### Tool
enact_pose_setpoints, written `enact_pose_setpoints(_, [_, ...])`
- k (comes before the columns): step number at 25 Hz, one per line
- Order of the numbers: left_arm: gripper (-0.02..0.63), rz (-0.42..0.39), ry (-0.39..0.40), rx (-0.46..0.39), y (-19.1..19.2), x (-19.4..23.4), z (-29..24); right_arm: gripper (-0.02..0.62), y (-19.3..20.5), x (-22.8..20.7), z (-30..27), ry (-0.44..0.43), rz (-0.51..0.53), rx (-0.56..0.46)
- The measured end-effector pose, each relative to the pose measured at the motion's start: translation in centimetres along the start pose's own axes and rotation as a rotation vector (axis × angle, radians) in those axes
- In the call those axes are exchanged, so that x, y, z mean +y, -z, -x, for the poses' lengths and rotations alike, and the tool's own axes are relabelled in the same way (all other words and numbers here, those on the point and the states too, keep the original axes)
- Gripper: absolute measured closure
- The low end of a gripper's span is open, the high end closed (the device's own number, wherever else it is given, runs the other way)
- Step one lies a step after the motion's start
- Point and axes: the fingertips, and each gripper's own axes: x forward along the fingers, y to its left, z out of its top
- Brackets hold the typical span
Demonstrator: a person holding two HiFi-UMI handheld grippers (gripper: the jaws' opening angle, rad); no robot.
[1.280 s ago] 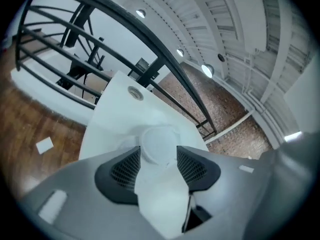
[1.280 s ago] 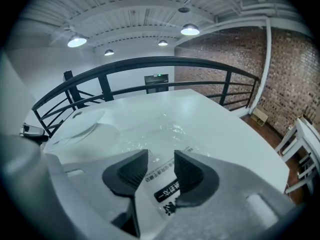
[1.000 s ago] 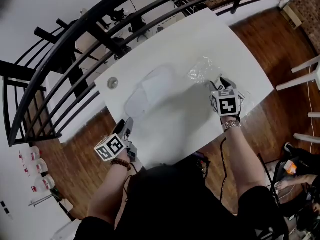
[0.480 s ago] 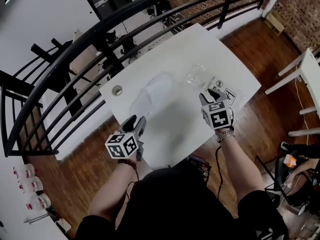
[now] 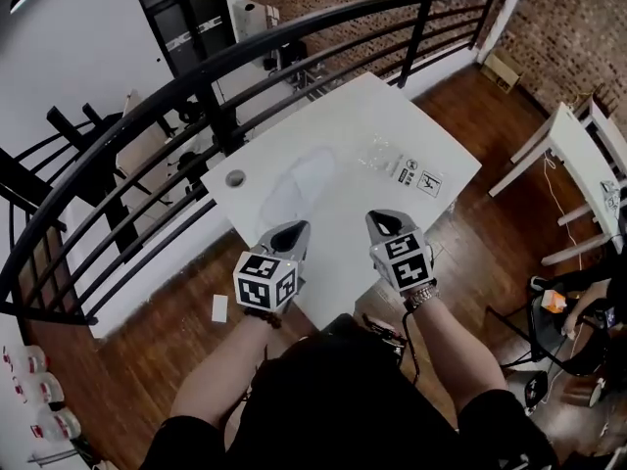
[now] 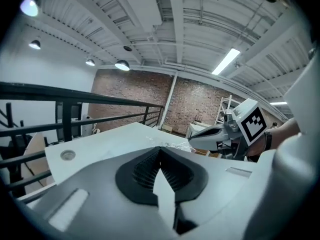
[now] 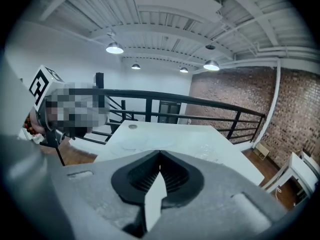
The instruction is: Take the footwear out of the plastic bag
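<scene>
In the head view, a white bench point(image 5: 392, 116) stands against a black railing point(image 5: 294, 42) over a wooden floor point(image 5: 176, 331). The white footwear point(image 5: 299, 184) lies flat near the middle of the bench, outside the bag, pale against the top. The clear plastic bag point(image 5: 377, 152) lies crumpled to its right, apart from it, with printed labels toward the bench's right edge. A round grommet point(image 5: 235, 177) sits near the left corner. The left gripper point(image 5: 294, 231) and the right gripper point(image 5: 384, 221) are held side by side over the near edge of the bench, well apart from the footwear and the bag, each with its marker cube facing up.

In the left gripper view, the jaws are clenched together with nothing between them. Beyond them lie the bench top and the grommet, and the right gripper with its cube shows at the right.

In the right gripper view, the jaws are likewise pressed together and empty. The bench stretches ahead toward the railing and a brick wall point(image 7: 250, 99), and the left gripper's cube shows at the far left.
</scene>
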Motion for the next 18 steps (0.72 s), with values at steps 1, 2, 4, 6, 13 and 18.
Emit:
enact_pose_setpoints(1, [0.591,-0.021,0.02,-0.009,-0.4,-0.9,0.7,0.603,-0.3,1.0,0.8,-0.001,-0.003,-0.013])
enact_pose_setpoints(2, [0.591,-0.041,0.04,-0.018,-0.7,-1.8,1.2,0.603,-0.6,1.9,1.6,0.0,-0.005,-0.025])
enact_pose_setpoints(4, [0.591,-0.073,0.072,-0.028,-1.2,-3.3,2.1,0.603,-1.1,3.4,2.9,0.0,-0.011,-0.048])
enact_pose_setpoints(6, [0.591,-0.087,0.096,-0.028,-1.3,-4.5,2.9,0.603,-1.5,4.7,4.1,-0.002,-0.024,-0.073])
enact_pose_setpoints(13, [0.591,-0.143,0.142,-0.044,-2.5,-8.0,5.4,0.603,-2.9,7.1,8.3,0.01,-0.058,-0.161])
enact_pose_setpoints(18, [0.591,-0.194,0.148,-0.048,-2.8,-9.9,5.7,0.603,-2.9,7.6,10.0,0.002,-0.06,-0.19])
